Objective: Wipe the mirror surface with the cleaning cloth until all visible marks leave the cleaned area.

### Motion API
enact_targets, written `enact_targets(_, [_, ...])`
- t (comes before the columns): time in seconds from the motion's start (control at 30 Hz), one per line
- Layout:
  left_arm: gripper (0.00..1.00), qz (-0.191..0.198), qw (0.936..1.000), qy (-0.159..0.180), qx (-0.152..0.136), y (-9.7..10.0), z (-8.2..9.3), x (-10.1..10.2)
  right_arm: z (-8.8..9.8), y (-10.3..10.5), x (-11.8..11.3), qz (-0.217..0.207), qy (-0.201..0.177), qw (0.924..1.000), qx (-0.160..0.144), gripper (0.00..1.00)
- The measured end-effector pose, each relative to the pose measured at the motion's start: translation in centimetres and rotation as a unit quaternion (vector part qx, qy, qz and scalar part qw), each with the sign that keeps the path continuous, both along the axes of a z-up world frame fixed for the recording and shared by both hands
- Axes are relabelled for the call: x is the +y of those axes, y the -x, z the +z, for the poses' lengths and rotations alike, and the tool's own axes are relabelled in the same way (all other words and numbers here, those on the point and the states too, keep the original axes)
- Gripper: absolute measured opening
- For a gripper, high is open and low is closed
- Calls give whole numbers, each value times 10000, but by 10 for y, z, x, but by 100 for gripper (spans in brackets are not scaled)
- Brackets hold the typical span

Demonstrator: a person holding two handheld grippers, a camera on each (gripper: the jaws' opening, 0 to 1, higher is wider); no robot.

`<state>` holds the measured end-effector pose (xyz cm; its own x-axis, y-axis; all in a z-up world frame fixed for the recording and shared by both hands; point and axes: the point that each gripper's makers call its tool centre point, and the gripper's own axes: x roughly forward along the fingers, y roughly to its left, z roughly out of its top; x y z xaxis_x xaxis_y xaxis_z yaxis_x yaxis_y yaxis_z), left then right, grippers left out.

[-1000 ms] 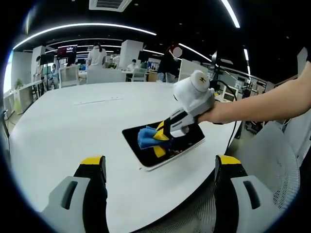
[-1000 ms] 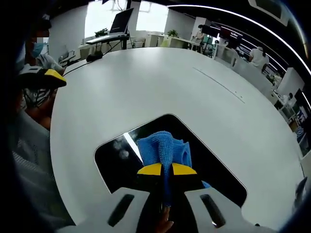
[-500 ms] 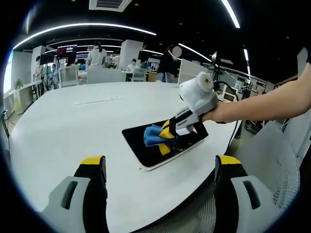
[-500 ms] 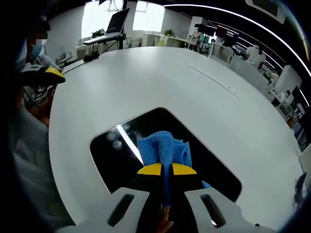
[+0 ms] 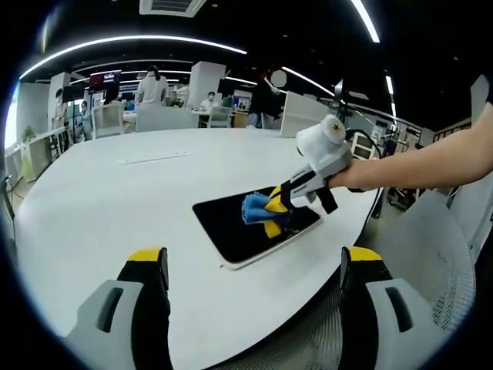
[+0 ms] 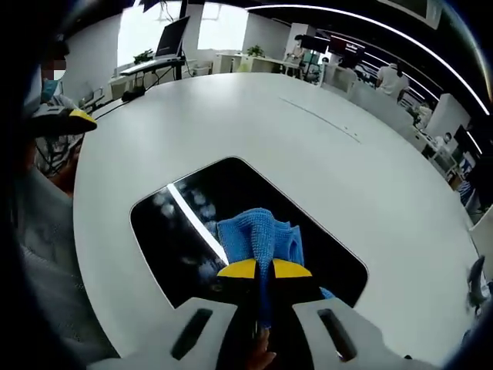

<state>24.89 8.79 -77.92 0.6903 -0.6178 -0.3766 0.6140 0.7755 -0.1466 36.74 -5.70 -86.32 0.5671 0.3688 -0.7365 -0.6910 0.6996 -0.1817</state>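
1. A dark rectangular mirror [image 5: 246,225] is laid flat on the white tabletop [image 5: 108,200], near its edge.
2. A blue cleaning cloth [image 6: 260,235] is clamped between the closed yellow-tipped jaws of the right hand-held gripper [image 6: 264,269] and is pressed onto the mirror.
3. In the left gripper view, the cloth is seen on the mirror's far right part, with the right hand-held gripper held by a person's hand [image 5: 353,176].
4. The left hand-held gripper [image 5: 254,258] is held with jaws spread wide and nothing between them, well apart from the mirror.
5. Faint pale spots [image 6: 173,206] are seen on the glass left of the cloth.
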Motion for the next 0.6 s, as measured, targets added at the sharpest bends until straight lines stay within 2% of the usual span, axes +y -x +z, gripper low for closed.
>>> enact_targets(0.37, [92,-1,10000,-17,10,1,0,-1,0,1,-25,-230,-15,9997,6,0])
enact_targets(0.6, [92,-75,9999,-98,93,2,-4,-4,0,1,-26,-355,-152,9993,-9,0])
